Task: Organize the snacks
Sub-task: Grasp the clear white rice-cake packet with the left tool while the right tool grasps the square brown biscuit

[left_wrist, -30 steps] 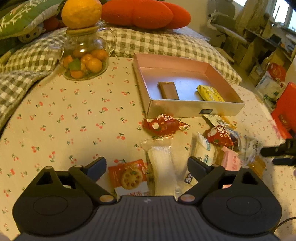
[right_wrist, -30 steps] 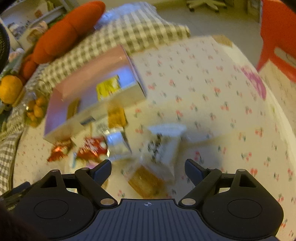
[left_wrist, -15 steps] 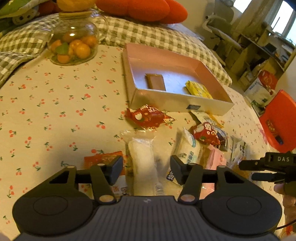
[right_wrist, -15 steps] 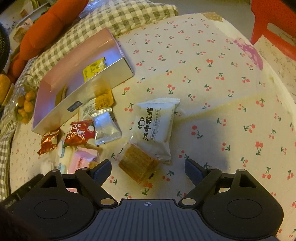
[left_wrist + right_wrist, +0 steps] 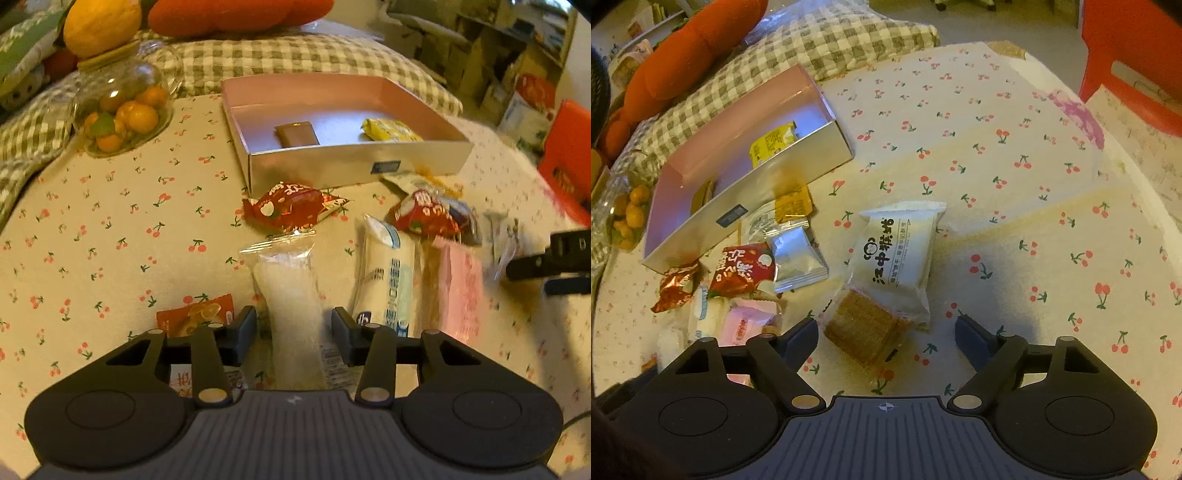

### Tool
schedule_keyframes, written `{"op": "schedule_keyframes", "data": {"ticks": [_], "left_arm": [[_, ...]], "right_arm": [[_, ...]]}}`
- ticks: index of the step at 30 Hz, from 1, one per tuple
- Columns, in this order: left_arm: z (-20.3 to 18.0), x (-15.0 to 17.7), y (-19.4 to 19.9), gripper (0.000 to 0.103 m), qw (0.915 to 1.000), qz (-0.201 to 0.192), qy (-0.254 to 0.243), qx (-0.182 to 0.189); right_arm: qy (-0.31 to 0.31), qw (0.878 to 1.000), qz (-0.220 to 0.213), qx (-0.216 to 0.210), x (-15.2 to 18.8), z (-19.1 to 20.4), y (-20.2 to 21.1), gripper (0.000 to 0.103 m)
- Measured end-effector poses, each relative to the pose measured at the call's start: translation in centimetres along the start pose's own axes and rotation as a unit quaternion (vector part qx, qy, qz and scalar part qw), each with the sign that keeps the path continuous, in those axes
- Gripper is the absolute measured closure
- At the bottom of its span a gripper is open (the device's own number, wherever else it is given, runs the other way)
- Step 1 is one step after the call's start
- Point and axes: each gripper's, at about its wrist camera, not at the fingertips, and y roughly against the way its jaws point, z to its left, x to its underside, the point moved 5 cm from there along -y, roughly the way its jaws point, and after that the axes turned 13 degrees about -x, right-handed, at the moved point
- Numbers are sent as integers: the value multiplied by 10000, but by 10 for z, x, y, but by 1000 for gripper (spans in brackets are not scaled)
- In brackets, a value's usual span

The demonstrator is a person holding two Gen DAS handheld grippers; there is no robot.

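A pink open box (image 5: 347,96) holds a brown bar (image 5: 296,133) and a yellow packet (image 5: 389,130). Loose snacks lie in front of it. My left gripper (image 5: 293,330) straddles a clear packet of white snack (image 5: 291,295); its fingers are narrowed around the packet with small gaps at the sides. My right gripper (image 5: 886,334) is open above a clear-wrapped brown biscuit (image 5: 864,326), beside a white packet (image 5: 899,254). The box also shows in the right wrist view (image 5: 746,184).
A red packet (image 5: 291,206), a second red packet (image 5: 424,212), a white-blue packet (image 5: 388,280), a pink packet (image 5: 460,291) and an orange packet (image 5: 199,314) lie on the cherry-print cloth. A glass jar of oranges (image 5: 122,110) stands back left. Checked cushions lie behind.
My left gripper's fingers have closed in from wide open to close around the clear white packet. My right gripper has come closer to the brown biscuit and stays open.
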Motion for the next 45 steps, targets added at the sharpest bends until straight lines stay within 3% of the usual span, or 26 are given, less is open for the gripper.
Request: {"op": "schedule_keyframes", "data": {"ticks": [4,12,30,45], "left_arm": [[-3,5,4,61,9997,-46,-226,-128],[-3,6,8,72,9996,-19,-274,-87],[17,1,14,76,9970,364,491,467],[26,-21,21,77,9912,385,1008,770]], "right_arm": [[255,9995,-112,128,3,6,-3,22],[825,9966,-52,40,8,25,-6,55],[334,9983,98,-473,2,24,7,58],[-54,9967,-176,-792,-25,22,25,58]]}}
